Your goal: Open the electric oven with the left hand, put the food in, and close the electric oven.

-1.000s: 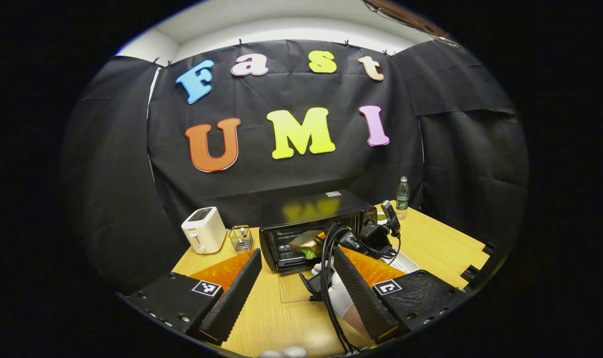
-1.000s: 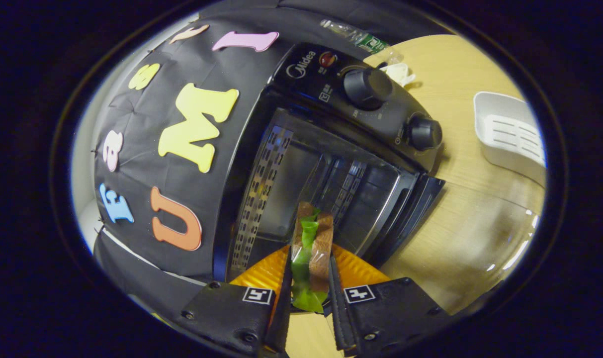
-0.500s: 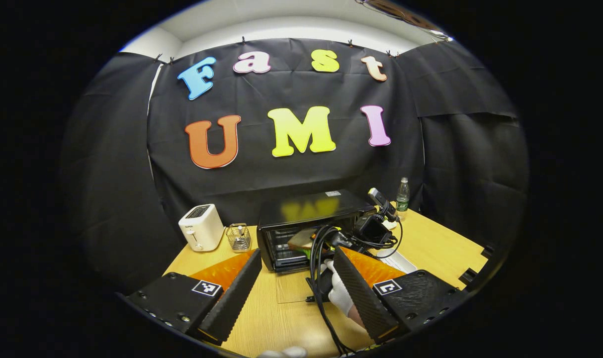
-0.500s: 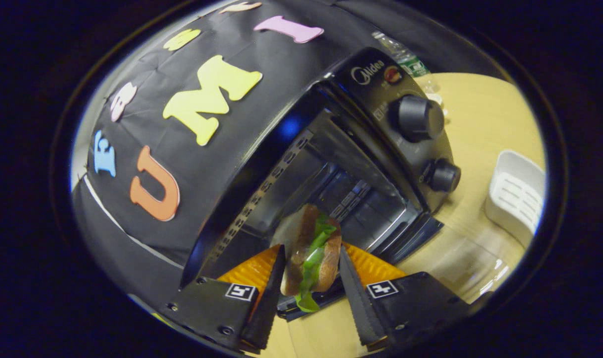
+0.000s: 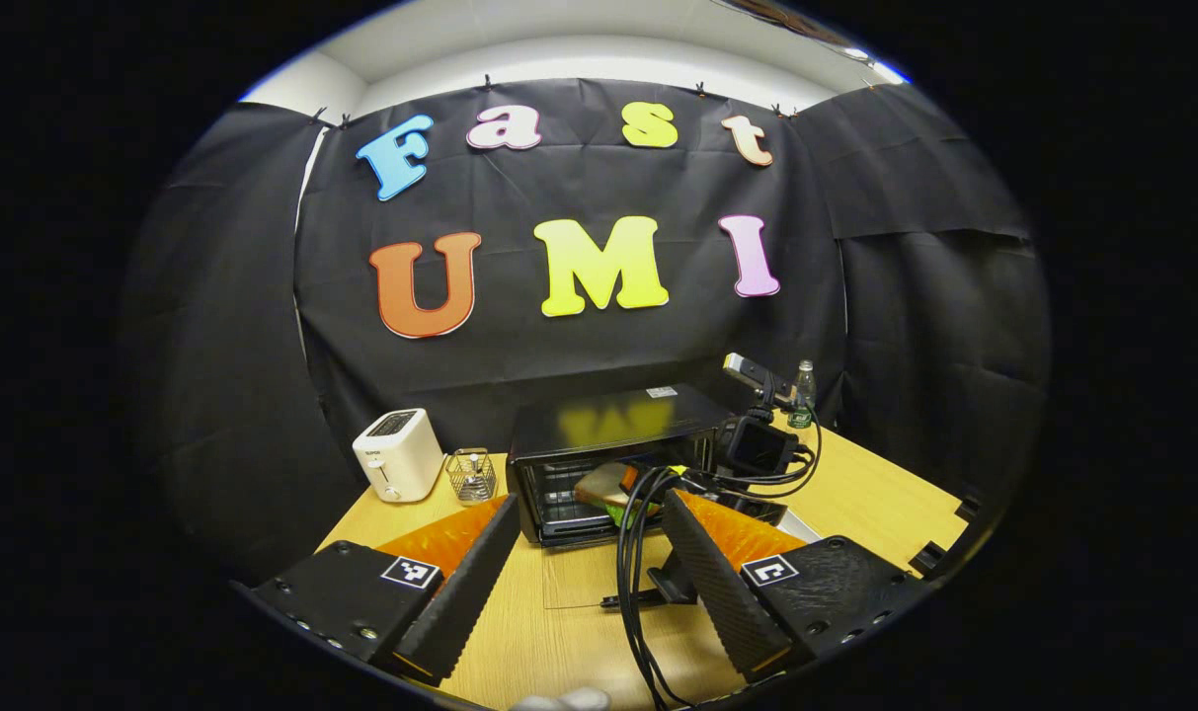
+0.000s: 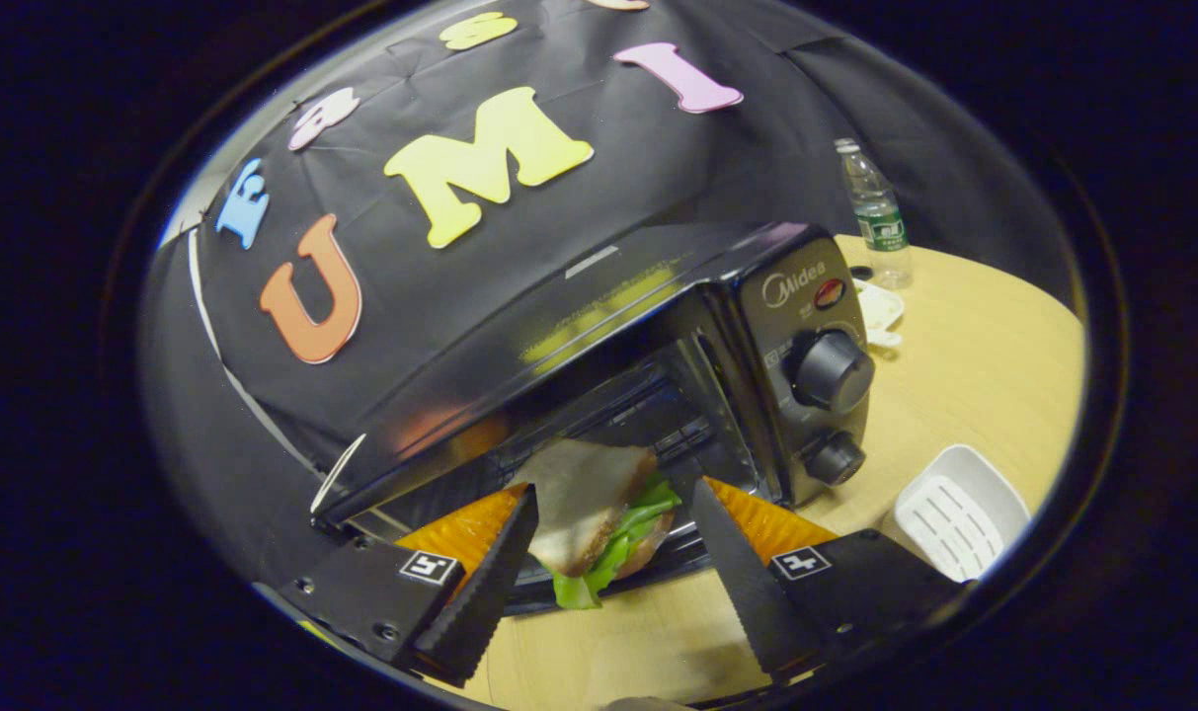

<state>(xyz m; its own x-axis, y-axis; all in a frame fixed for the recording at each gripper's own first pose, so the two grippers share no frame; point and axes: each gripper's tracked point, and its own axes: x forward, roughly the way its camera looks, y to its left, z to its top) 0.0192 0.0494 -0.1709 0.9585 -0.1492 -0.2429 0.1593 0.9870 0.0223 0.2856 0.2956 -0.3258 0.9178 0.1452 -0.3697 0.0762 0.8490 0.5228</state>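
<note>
**A:** Right hand-held gripper (image 6: 608, 553) first: what state is it in?

**B:** Released. Its fingers (image 6: 485, 592) are spread wide, and the sandwich (image 6: 594, 513) sits between them at the oven (image 6: 658, 326) mouth. Neither finger clearly presses on it; the left one is just beside the bread, the right one stands apart.

**A:** Where exactly is the sandwich?

**B:** At the front of the oven cavity, bread on top, green lettuce spilling out below. In the right gripper view I cannot tell whether it rests on the rack or on the lowered door. In the left gripper view the sandwich (image 5: 608, 486) shows in the open oven (image 5: 613, 434), with the right hand-held gripper (image 5: 648, 484) and its cables in front of it.

**A:** And the door?

**B:** Door (image 5: 584, 573) is down, lying flat toward the camera over the surface (image 5: 559, 652).

**A:** Left hand-held gripper?

**B:** Left hand-held gripper (image 5: 584, 553) is open too, fingers wide, nothing between them, hanging well back from the oven above the surface.

**A:** Anything else around?

**B:** A white toaster (image 5: 398, 454) and a small wire holder (image 5: 471, 474) left of the oven, a bottle (image 6: 877, 212) behind it, and a white tray (image 6: 959, 509) on the surface (image 6: 964, 375) near the knobs (image 6: 831, 370).
</note>
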